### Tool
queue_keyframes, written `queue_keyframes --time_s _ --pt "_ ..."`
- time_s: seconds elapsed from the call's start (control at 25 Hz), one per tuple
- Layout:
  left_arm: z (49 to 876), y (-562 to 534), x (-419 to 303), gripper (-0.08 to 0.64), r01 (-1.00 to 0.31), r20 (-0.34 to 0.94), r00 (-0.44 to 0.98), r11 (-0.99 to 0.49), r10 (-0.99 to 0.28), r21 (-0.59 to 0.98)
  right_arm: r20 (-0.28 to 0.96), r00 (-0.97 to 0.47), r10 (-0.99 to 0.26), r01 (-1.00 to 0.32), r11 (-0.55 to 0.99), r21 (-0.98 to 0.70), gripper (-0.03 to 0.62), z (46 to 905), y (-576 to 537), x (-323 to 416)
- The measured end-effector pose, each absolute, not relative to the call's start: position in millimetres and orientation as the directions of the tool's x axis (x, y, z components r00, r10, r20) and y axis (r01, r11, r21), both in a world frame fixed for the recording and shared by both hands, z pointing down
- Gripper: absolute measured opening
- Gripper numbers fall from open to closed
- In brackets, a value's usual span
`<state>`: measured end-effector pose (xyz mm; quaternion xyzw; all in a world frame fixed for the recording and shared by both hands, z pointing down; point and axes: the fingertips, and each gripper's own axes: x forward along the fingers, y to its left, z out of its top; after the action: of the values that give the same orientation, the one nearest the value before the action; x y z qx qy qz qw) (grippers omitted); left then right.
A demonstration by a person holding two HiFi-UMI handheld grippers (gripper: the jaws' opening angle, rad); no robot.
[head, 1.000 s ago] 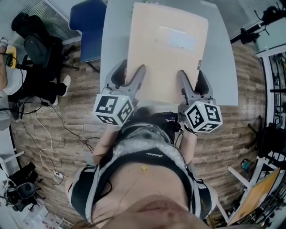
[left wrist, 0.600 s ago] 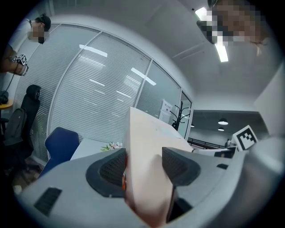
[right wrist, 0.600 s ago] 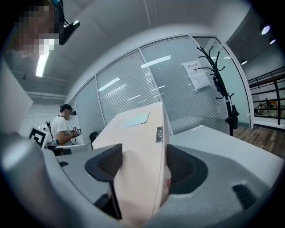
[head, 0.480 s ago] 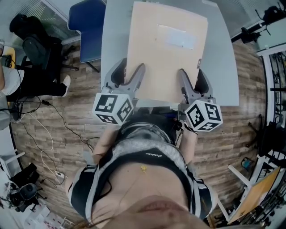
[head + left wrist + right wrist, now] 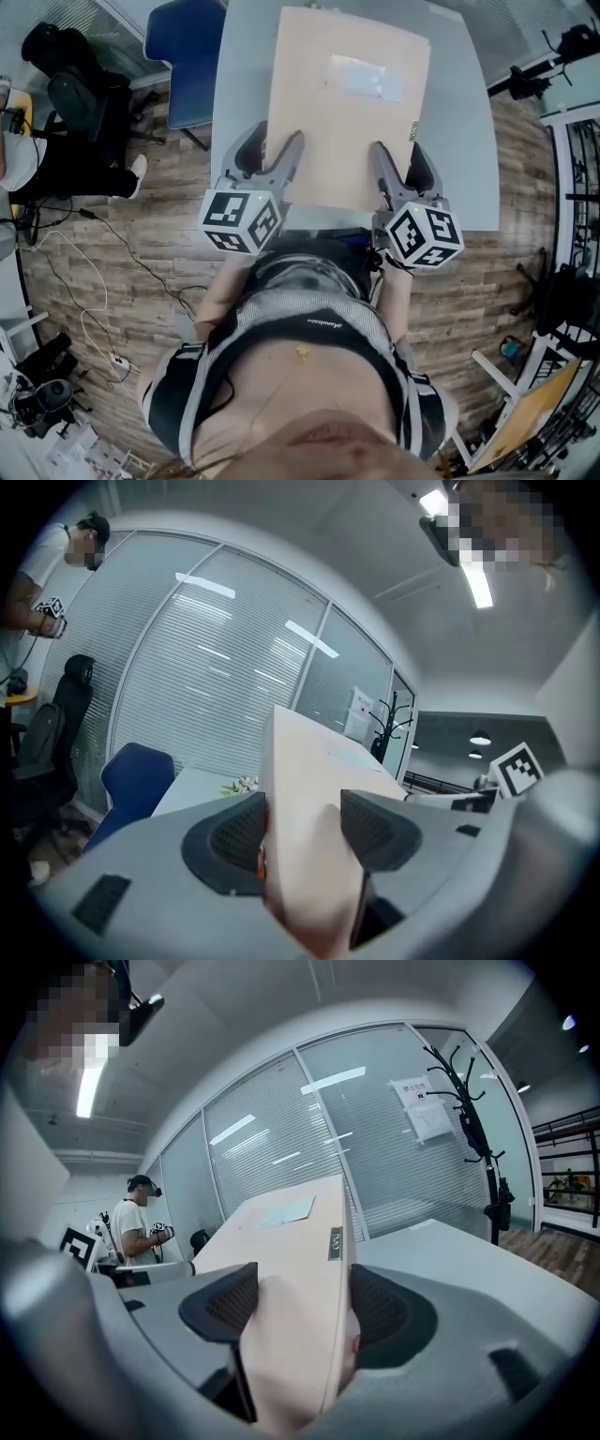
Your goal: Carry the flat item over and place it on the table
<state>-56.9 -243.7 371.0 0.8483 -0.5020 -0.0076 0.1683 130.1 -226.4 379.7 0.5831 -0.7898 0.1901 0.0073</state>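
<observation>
The flat item is a large beige cardboard panel with a pale label near its far end. It lies lengthwise over the grey table. My left gripper is shut on its near left corner, and my right gripper is shut on its near right corner. In the left gripper view the panel fills the gap between the jaws of that gripper. The right gripper view shows the panel clamped the same way by that gripper. Whether the panel touches the tabletop I cannot tell.
A blue chair stands at the table's left side and a black office chair further left. Cables trail over the wooden floor. A person and a coat rack are by the glass walls.
Both grippers and the panel have shifted slightly forward over the table. The grips are unchanged.
</observation>
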Motion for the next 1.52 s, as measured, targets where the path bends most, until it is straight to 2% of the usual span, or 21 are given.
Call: queue_keyframes --time_s 1.52 --pt "540.4 -264.2 -74.4 0.241 -0.874 0.464 0.453 -0.277 -0.761 0.400 0.547 -0.347 -0.762 -0.925 0.184 -0.332 0.304 544.5 -253.5 114.7"
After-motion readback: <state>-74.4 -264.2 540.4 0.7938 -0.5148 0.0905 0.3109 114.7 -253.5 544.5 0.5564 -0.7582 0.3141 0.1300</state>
